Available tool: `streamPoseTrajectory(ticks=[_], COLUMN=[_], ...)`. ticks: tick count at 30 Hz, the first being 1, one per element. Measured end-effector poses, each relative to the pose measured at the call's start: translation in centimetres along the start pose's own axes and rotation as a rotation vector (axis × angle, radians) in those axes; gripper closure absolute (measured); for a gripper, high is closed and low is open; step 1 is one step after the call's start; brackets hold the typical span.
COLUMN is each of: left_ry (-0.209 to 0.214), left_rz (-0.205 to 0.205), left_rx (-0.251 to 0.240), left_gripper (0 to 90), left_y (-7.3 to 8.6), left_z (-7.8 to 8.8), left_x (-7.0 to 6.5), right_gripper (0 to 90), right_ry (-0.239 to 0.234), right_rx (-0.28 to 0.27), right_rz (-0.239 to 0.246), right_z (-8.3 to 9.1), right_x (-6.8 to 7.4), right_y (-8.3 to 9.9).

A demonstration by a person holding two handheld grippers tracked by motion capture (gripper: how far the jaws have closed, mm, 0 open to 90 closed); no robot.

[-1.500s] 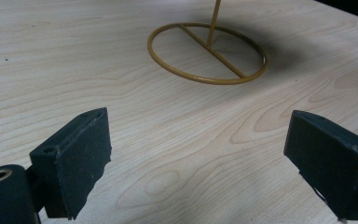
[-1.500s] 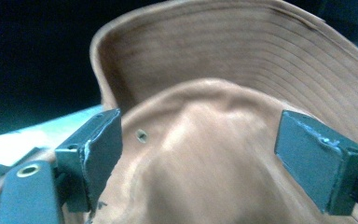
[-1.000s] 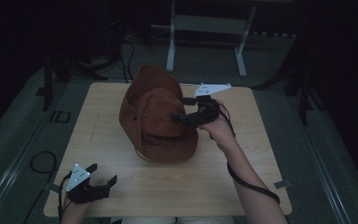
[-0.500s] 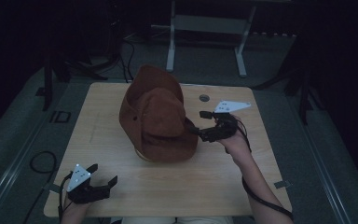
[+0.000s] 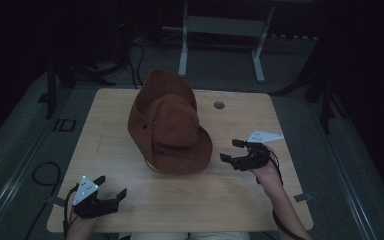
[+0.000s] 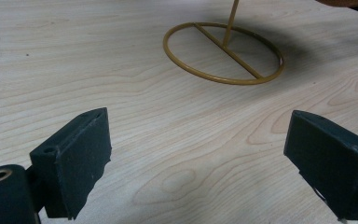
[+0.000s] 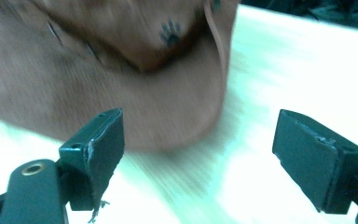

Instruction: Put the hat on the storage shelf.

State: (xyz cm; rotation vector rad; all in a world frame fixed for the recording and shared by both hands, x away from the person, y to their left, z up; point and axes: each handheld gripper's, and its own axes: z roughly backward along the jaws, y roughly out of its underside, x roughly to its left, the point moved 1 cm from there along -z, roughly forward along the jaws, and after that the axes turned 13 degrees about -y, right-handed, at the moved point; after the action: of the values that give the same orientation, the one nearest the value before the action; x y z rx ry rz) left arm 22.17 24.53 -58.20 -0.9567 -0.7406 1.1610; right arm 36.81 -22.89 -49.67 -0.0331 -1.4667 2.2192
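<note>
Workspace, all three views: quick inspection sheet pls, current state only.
Surface: light wood table, round grommet hole near far edge.
Job's things: brown hat on a yellow wire stand, mid-table.
Clutter: nothing seen.
Grippers: left gripper open, near front-left corner, holding nothing; right gripper open, just right of the hat brim, apart from it.
Cables: black cable looped on the floor at left.
Surroundings: dark room, grey floor, white frame legs behind the table.

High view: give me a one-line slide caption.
Brown hat on a stand at table centre; both grippers, left and right, open and apart from it.
</note>
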Motion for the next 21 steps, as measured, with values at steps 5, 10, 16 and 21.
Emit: streamPoseTrajectory(ticks=[5,10,16,21], left_ry=[0.001,-0.001,0.002,0.003], left_rz=[-0.002,-0.002,-0.001,-0.001], left_rx=[0.002,0.004,0.003,0.003], left_gripper=[8.0,8.0,8.0,8.0], left_y=[0.0,0.0,0.0,0.0], left_z=[0.0,0.0,0.0,0.0], left_x=[0.0,-0.1,0.0,0.0], right_gripper=[16.6,16.6,16.6,16.6], right_ry=[0.001,-0.008,0.003,0.017], right_rx=[0.005,0.002,0.011,0.021], right_rz=[-0.023,-0.036,-0.051,-0.056], right_z=[0.3,0.6,1.3,2.1], right_x=[-0.5,-0.5,-0.3,0.0], right_y=[2.9,5.0,6.8,8.1])
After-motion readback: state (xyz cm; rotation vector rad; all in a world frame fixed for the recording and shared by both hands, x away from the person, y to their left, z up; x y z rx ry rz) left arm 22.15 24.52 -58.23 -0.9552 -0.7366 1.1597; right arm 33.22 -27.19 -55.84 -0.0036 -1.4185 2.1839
